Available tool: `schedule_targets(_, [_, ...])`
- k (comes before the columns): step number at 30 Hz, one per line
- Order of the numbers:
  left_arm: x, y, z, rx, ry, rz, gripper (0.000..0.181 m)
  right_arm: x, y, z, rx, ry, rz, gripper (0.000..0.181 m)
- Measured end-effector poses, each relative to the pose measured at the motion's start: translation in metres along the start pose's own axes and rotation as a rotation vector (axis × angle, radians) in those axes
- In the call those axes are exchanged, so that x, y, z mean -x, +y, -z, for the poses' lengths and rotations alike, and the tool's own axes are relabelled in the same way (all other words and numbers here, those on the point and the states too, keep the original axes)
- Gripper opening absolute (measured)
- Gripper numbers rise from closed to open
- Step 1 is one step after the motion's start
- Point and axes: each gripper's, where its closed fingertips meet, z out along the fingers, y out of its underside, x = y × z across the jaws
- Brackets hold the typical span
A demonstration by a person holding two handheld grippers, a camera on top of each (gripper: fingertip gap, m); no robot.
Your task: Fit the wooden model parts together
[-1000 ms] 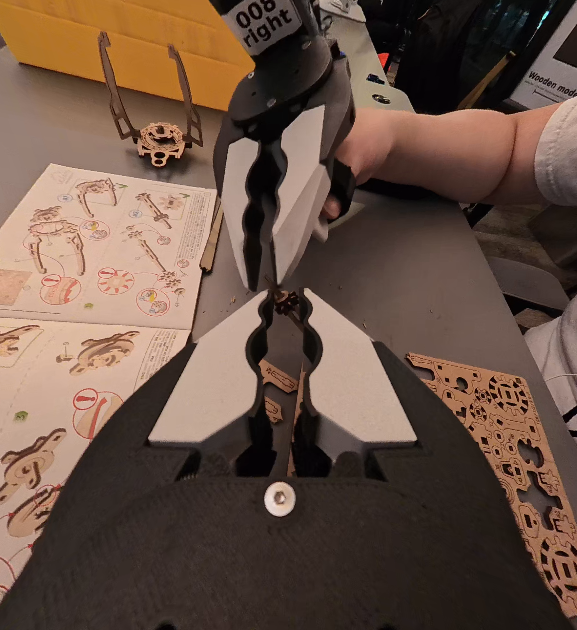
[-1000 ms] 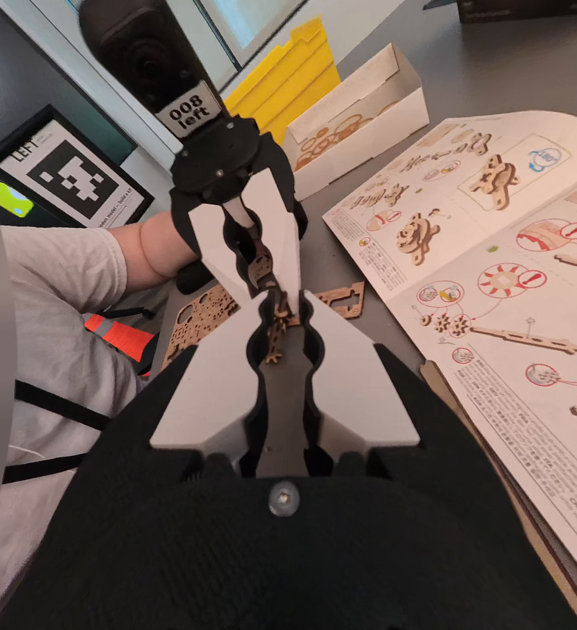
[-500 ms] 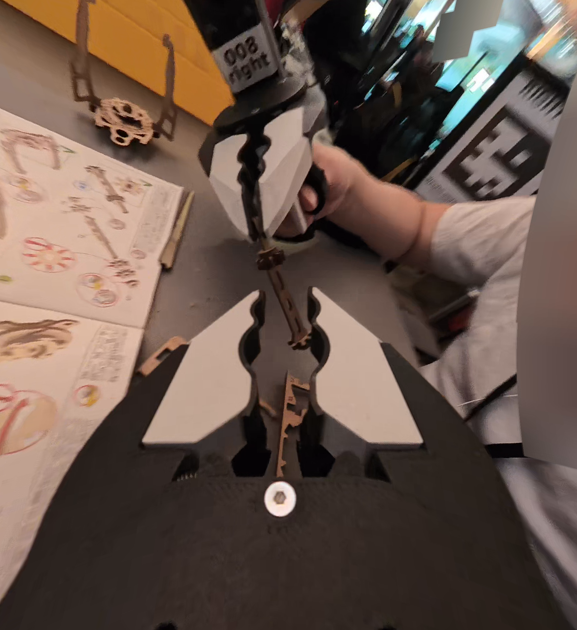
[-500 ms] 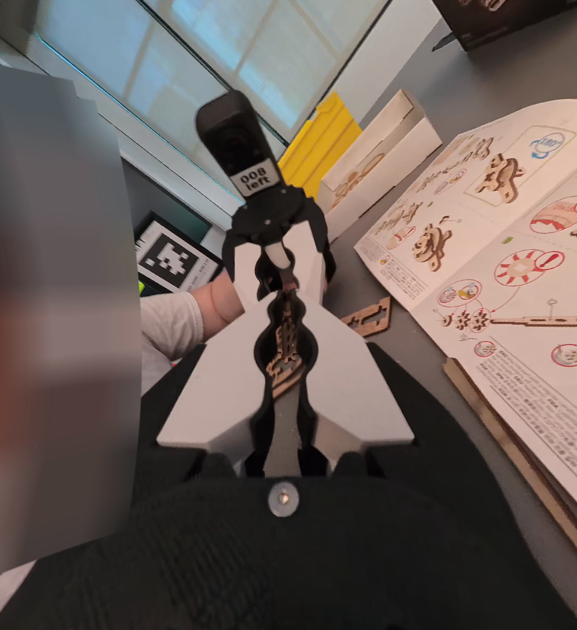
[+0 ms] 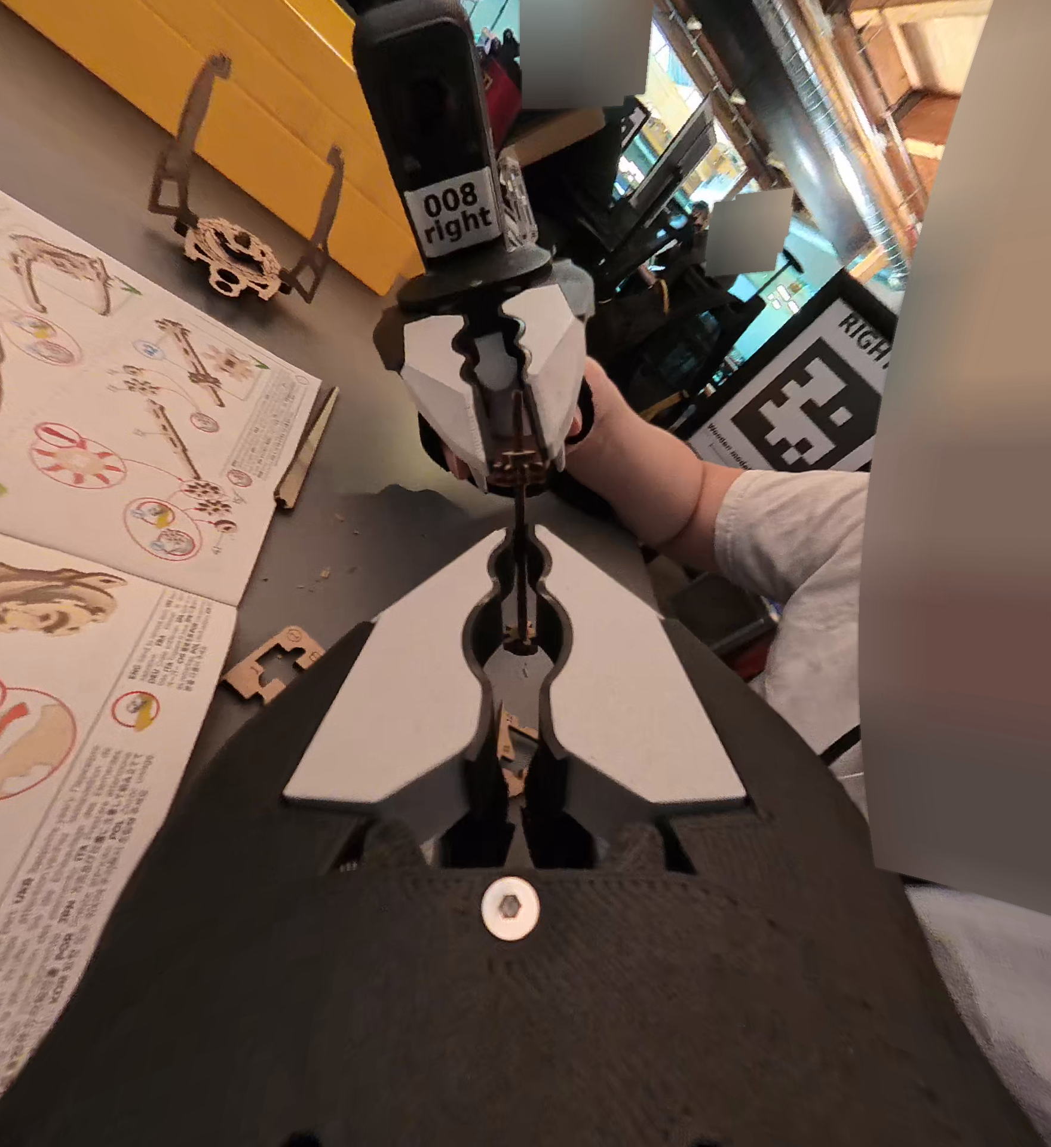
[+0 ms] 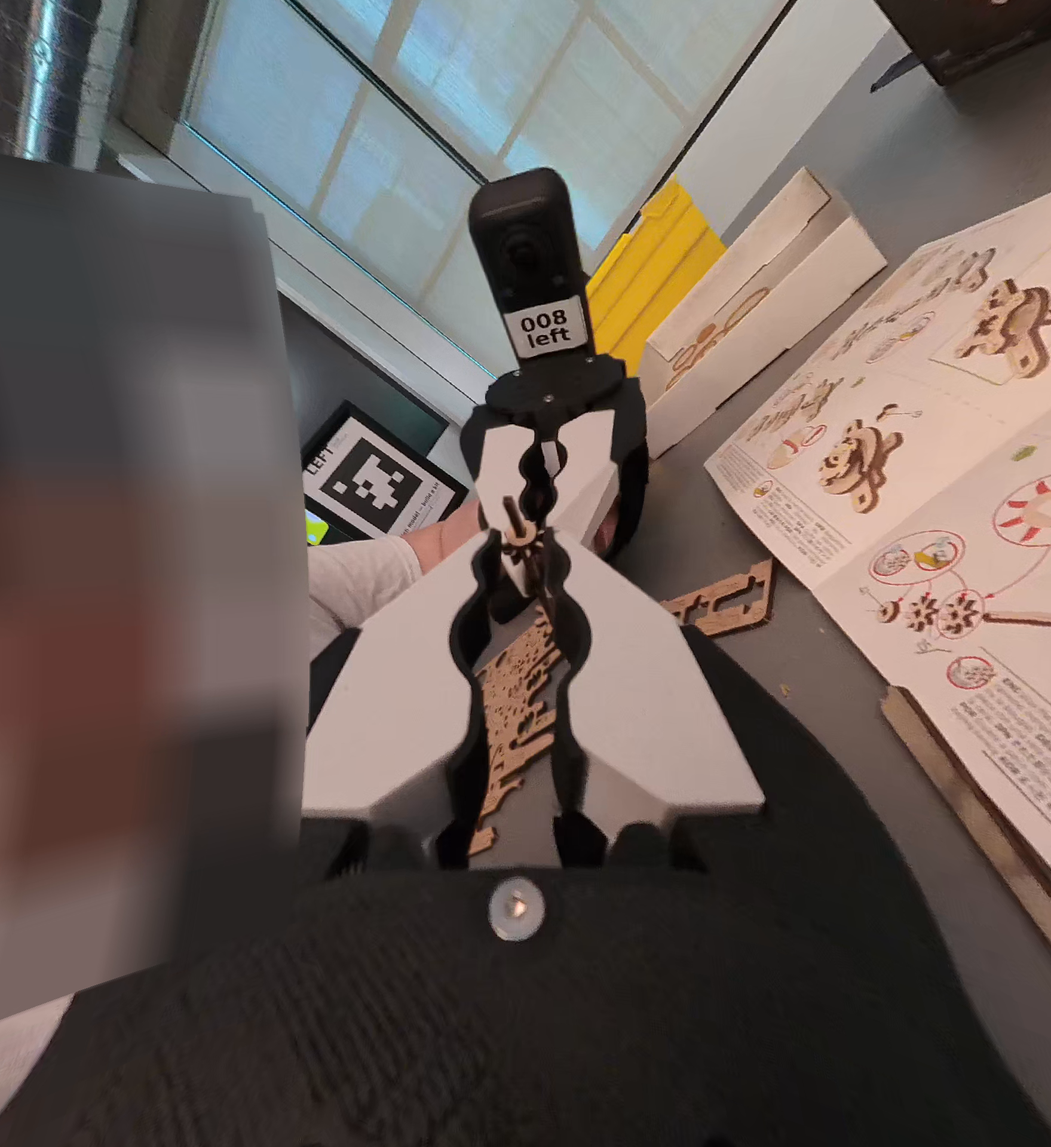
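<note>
Item 1: grey bench (image 5: 386,527). Its edge runs past your right forearm; bare grey surface lies open between the booklet and that edge, with a few wood crumbs on it.

Item 2: your left gripper (image 5: 518,532). Its jaws are pressed together on the thin dark-brown wooden stick with notched edges (image 5: 519,515), pinching it near their tips. The stick is raised above the bench and spans the gap between both tools.

Item 3: your right gripper (image 6: 526,543). Its jaws pinch the far end of the same stick, where a small pale wooden gear (image 6: 518,546) sits on it, right at the tips. The two grippers face each other tip to tip, close together, with the stick between them.

Item 4: open white paper instruction booklet with coloured drawings (image 5: 107,434). It lies flat on your left, near but apart from the grippers.

Item 5: loose flat tan wooden offcut (image 5: 274,664), on the bench just beside the booklet's edge.

Item 6: tan laser-cut plywood sheet (image 6: 513,695), flat on the bench below the right gripper.

Item 7: partly built brown wooden assembly with two upright arms on a round base (image 5: 237,260), standing well apart, in front of a yellow box (image 5: 231,93).

Item 8: open white cardboard tray of wooden pieces (image 6: 758,310), beyond the booklet.
</note>
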Motion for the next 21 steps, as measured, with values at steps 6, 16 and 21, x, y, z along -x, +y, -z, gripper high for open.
schedule_targets(6, [0.003, 0.001, 0.0, -0.004, -0.009, 0.037, 0.0, -0.002, -0.004, 0.003, -0.009, 0.038, 0.069, 0.012])
schedule_targets(16, [0.01, 0.002, -0.001, 0.005, -0.085, 0.003, 0.0, -0.012, -0.008, 0.0, -0.08, 0.079, -0.001, 0.015])
schedule_targets(21, [0.01, 0.003, -0.002, 0.016, -0.095, 0.008, 0.0, -0.012, -0.004, -0.002, -0.067, 0.055, -0.049, 0.006])
